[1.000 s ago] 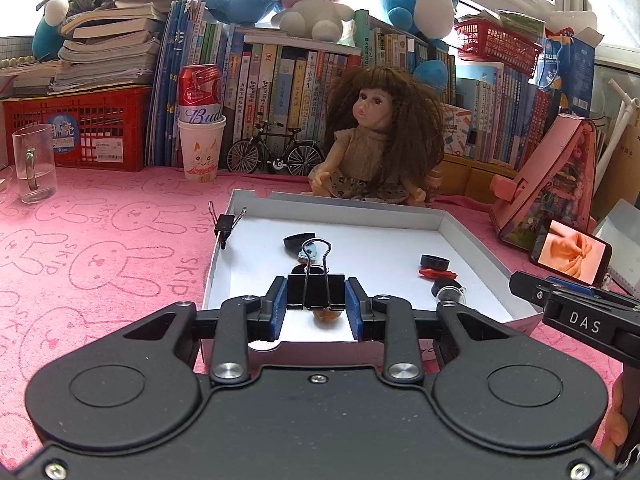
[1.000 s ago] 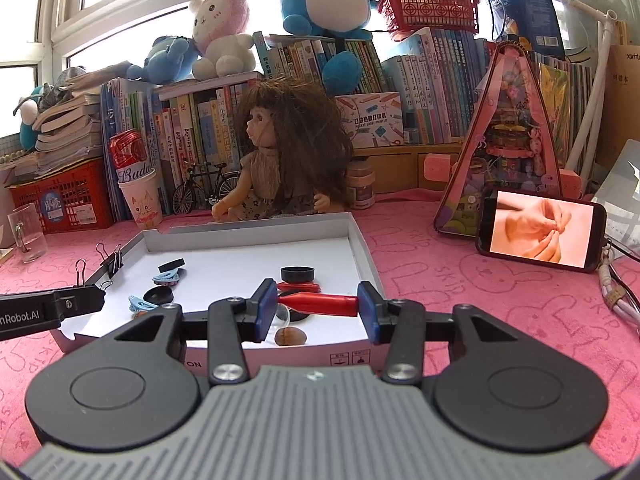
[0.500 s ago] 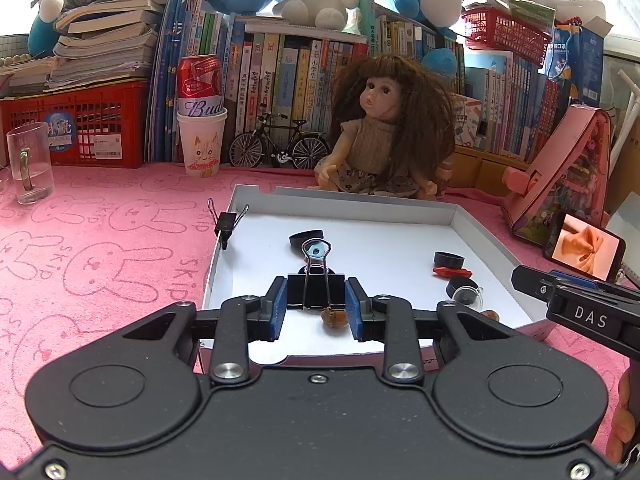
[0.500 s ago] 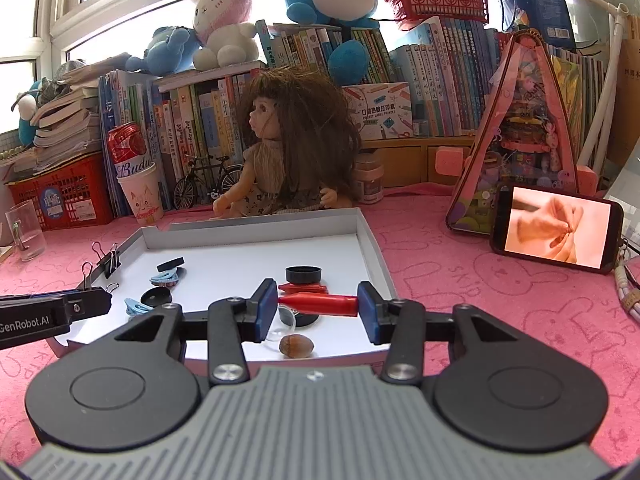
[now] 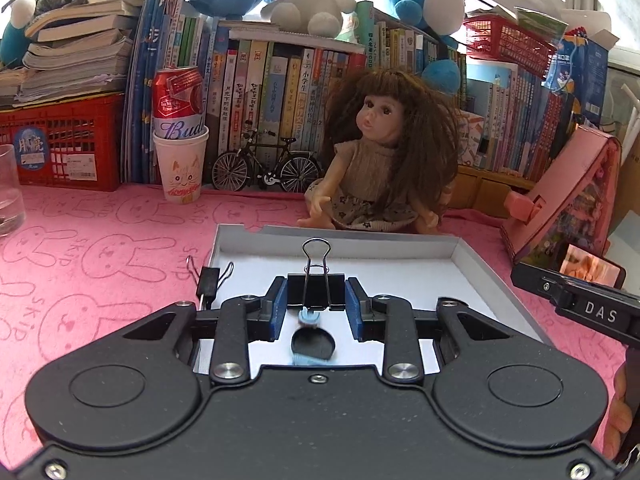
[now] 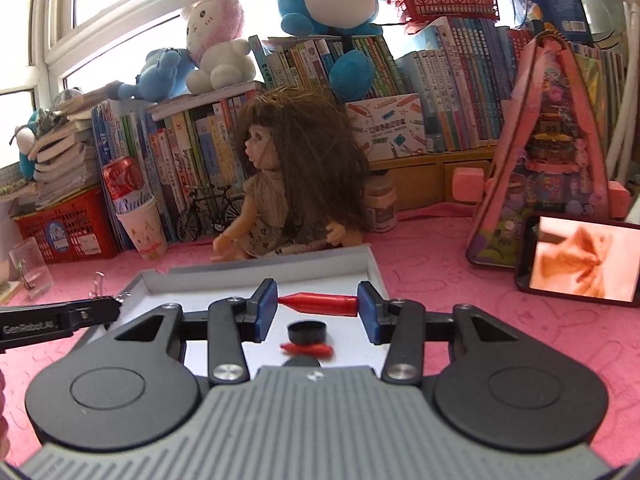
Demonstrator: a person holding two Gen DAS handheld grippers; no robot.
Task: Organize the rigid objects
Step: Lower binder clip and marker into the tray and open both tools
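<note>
My left gripper (image 5: 316, 304) is shut on a black binder clip (image 5: 316, 290), its wire handle standing up, above the white shallow box (image 5: 472, 256). Below it in the box lie a black cap (image 5: 313, 345) and a light blue piece (image 5: 308, 318). Another binder clip (image 5: 209, 282) grips the box's left rim. My right gripper (image 6: 317, 307) is shut on a red pen cap (image 6: 318, 303) held crosswise, above the same box (image 6: 372, 266). Under it lie a black round cap (image 6: 307, 331) and a second red piece (image 6: 308, 349).
A doll (image 5: 380, 160) sits right behind the box. Books, a toy bicycle (image 5: 266, 170), a paper cup with a can (image 5: 180, 148), a red crate (image 5: 60, 144) and a glass (image 5: 8, 196) line the back and left. A pink toy house (image 6: 556, 160) and a phone (image 6: 580, 258) stand right.
Both grippers have moved forward over the box toward the doll and risen slightly, each still carrying its object. The small items in the box now lie nearer under the jaws.
</note>
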